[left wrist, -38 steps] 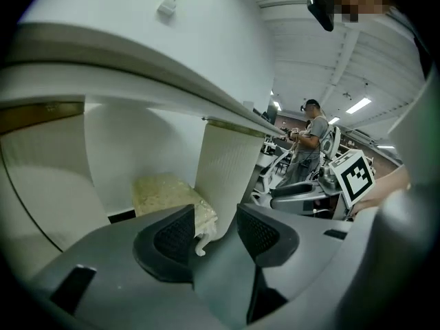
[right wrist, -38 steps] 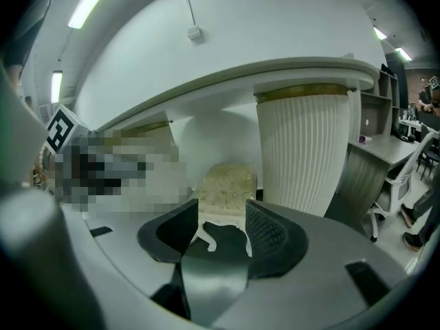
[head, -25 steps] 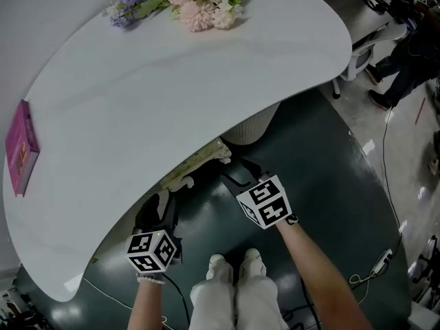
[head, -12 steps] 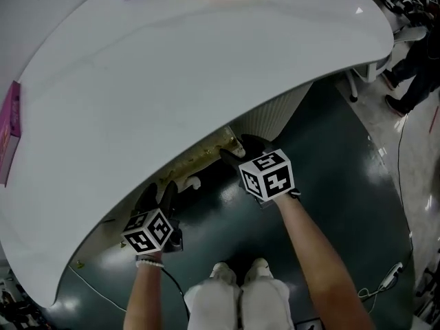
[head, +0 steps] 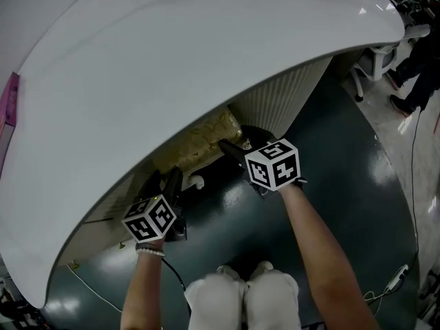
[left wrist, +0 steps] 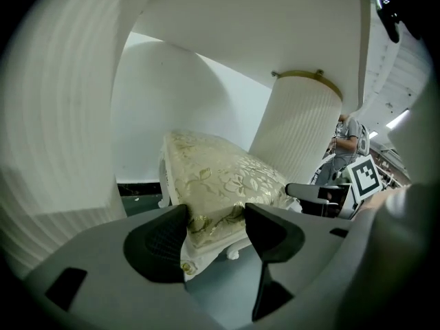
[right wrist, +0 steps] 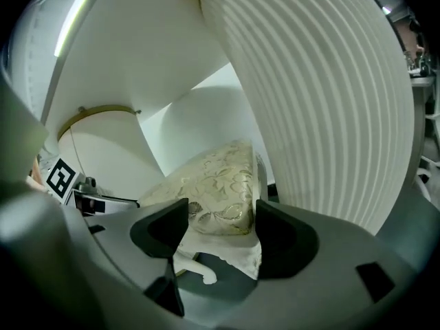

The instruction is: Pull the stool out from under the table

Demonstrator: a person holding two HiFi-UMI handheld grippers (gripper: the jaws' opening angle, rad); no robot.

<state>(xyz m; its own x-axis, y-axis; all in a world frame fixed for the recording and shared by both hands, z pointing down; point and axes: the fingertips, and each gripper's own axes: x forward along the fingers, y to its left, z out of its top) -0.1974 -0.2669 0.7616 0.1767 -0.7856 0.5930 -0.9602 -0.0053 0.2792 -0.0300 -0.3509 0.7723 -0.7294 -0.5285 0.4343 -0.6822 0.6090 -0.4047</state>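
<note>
gold brocade stool (head: 199, 141) sits under the worktop (head: 172, 60), cushion corners between the just-widened jaws of my left gripper (left wrist: 216, 220) and right gripper (right wrist: 218, 217), neither pressing; clamping only padding could slip.

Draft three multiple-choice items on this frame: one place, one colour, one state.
1. Where is the stool relative to the table? A on top B underneath C far from it
2. The stool's cushion is: A red B blue C pale gold floral
3. The jaws of the left gripper and right gripper are: A open B shut, empty C out of view

B: the head view shows it tucked beneath the table.
C: both gripper views show the gold-patterned fabric.
A: both pairs of jaws have just been opening, with a cushion corner between them.
</note>
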